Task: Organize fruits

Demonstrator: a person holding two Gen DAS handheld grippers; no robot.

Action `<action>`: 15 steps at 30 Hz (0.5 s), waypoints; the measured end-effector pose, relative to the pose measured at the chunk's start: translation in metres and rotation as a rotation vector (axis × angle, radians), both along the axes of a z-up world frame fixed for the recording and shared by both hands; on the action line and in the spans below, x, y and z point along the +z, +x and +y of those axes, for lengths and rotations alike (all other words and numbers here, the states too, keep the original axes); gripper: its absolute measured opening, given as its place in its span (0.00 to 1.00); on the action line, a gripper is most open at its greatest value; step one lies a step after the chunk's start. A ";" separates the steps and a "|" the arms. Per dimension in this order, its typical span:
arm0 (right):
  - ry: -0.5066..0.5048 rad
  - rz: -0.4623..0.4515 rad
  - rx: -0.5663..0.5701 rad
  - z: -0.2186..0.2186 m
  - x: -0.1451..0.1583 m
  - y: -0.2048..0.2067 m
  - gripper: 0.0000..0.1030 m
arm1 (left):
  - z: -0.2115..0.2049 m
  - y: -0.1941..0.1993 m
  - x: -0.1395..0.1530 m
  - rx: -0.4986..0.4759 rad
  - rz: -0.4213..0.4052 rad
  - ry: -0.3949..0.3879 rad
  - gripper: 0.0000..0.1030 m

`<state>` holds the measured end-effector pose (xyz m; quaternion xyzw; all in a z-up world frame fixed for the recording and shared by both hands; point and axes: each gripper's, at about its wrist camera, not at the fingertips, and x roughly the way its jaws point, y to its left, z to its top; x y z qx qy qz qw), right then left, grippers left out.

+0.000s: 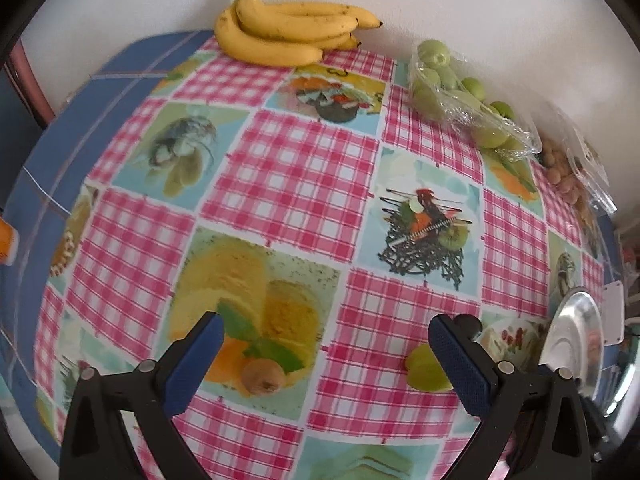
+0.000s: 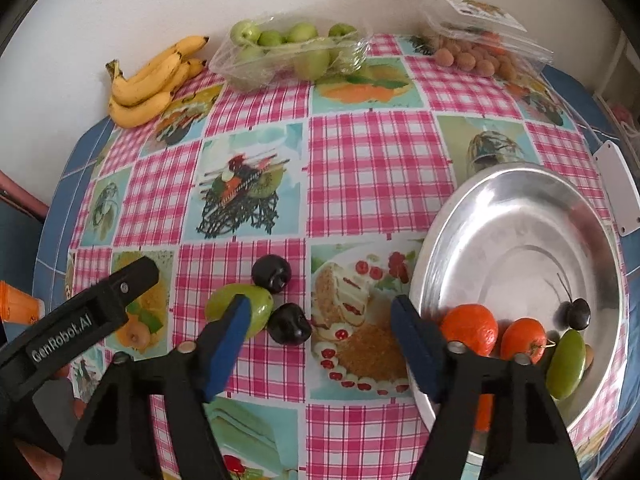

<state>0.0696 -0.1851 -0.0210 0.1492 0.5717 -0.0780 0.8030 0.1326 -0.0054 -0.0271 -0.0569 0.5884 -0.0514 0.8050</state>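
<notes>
A silver metal bowl [image 2: 520,216] at the table's right holds two oranges [image 2: 472,326], a dark cherry [image 2: 579,314] and a green fruit [image 2: 566,364]. A loose green fruit [image 2: 226,306] and two dark cherries [image 2: 272,273] lie on the cloth left of the bowl. My right gripper [image 2: 320,340] is open and empty above the cloth, between the loose fruit and the bowl. My left gripper [image 1: 326,364] is open and empty; the green fruit [image 1: 426,368] lies just inside its right finger. The left gripper's body [image 2: 80,320] shows in the right wrist view.
A bunch of bananas [image 1: 288,28] lies at the back by the wall. A clear pack of green fruits [image 2: 288,50] and a clear pack of small brown fruits [image 2: 480,52] stand along the back. The bowl's rim [image 1: 576,332] shows at the left view's right edge.
</notes>
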 end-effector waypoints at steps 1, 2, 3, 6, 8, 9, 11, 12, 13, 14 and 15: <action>0.004 0.009 0.007 0.001 -0.002 0.000 0.65 | -0.001 0.000 -0.002 -0.001 0.005 -0.003 1.00; 0.005 0.015 0.010 0.002 -0.003 0.000 0.64 | -0.002 0.000 -0.003 -0.005 0.008 0.001 1.00; 0.003 0.022 0.013 0.003 -0.004 0.000 0.63 | -0.004 0.000 -0.006 -0.009 0.015 0.005 1.00; -0.004 0.042 0.023 0.005 -0.007 0.000 0.59 | -0.008 -0.001 -0.011 -0.014 0.038 -0.014 1.00; -0.006 0.054 0.037 0.008 -0.010 0.000 0.57 | -0.010 0.000 -0.014 -0.017 0.052 -0.029 1.00; -0.012 0.060 0.047 0.010 -0.011 0.000 0.55 | -0.011 0.000 -0.016 -0.020 0.058 -0.034 1.00; -0.021 0.072 0.061 0.013 -0.013 0.001 0.49 | -0.012 -0.001 -0.018 -0.022 0.067 -0.041 1.00; -0.021 0.075 0.063 0.013 -0.015 0.001 0.46 | -0.013 -0.001 -0.019 -0.024 0.073 -0.047 0.99; -0.019 0.083 0.069 0.014 -0.017 0.002 0.45 | -0.013 0.000 -0.019 -0.025 0.076 -0.050 0.99; -0.018 0.090 0.075 0.014 -0.019 0.002 0.44 | -0.014 0.000 -0.020 -0.026 0.079 -0.053 0.99; -0.018 0.096 0.081 0.015 -0.021 0.002 0.44 | -0.014 0.001 -0.020 -0.027 0.083 -0.058 0.99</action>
